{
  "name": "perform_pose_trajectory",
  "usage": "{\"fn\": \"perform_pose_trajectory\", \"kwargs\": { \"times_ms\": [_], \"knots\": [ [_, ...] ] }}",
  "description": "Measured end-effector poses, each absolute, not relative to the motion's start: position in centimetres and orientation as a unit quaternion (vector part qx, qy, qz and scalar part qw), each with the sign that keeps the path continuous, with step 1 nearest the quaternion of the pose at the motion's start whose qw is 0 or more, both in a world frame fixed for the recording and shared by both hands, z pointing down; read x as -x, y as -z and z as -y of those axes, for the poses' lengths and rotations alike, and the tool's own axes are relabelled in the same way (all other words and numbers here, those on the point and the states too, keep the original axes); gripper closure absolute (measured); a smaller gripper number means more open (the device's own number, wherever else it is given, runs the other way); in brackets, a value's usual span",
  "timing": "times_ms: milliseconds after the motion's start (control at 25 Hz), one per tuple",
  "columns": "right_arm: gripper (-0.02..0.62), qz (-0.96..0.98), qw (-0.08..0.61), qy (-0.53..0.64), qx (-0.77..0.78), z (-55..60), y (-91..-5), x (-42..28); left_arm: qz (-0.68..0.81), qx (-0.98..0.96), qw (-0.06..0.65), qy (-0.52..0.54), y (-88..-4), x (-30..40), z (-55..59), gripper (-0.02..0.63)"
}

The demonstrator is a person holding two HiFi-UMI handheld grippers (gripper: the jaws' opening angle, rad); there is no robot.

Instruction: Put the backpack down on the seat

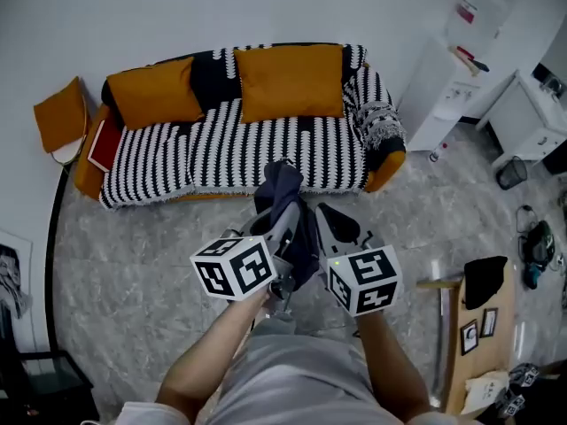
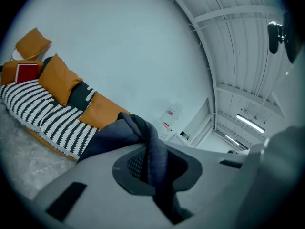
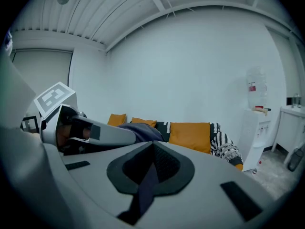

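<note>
A dark navy backpack hangs in the air in front of a black-and-white striped sofa, over the grey floor. My left gripper is shut on a fold of the backpack's fabric, which runs between its jaws. My right gripper is shut on a thin navy strap of the same backpack. Both grippers sit side by side, pointing toward the sofa seat. In the right gripper view the left gripper shows at the left, with the bag's bulk beyond it.
Two orange cushions lean on the sofa back, a third stands on a stool at the left. A red book lies on the sofa's left end. White cabinets stand right of the sofa; a wooden table is at my right.
</note>
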State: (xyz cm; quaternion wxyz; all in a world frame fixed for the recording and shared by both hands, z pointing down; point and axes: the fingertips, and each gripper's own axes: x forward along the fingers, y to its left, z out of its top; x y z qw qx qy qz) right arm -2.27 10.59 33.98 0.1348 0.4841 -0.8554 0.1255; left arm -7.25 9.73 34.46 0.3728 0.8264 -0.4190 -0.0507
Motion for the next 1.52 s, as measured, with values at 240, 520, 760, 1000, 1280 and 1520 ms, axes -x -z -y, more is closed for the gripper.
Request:
{"fn": "perform_pose_trajectory", "kwargs": {
  "times_ms": [240, 520, 760, 1000, 1280, 1520],
  "knots": [
    [0.594, 0.851, 0.141, -0.124, -0.49, -7.9, -34.4, 4.7, 0.406, -0.832, 0.374, 0.049, -34.7, 9.1, -7.0, 0.58],
    [0.594, 0.849, 0.142, -0.126, -0.492, -5.2, -35.0, 6.1, 0.402, -0.833, 0.378, 0.039, -35.4, 10.5, -4.4, 0.58],
    [0.594, 0.847, 0.134, -0.13, -0.497, -3.1, -35.4, 5.7, 0.399, -0.834, 0.38, 0.031, -36.0, 10.3, -2.4, 0.58],
    [0.594, 0.847, 0.127, -0.135, -0.499, -0.5, -36.2, 4.8, 0.396, -0.835, 0.382, 0.026, -36.8, 9.2, 0.2, 0.58],
    [0.594, 0.847, 0.122, -0.148, -0.495, 4.5, -37.3, 2.2, 0.395, -0.833, 0.387, 0.021, -37.7, 6.6, 4.8, 0.58],
    [0.594, 0.85, 0.124, -0.159, -0.486, 9.6, -38.1, 0.1, 0.401, -0.83, 0.388, 0.01, -38.5, 4.3, 9.8, 0.58]
  ]
}}
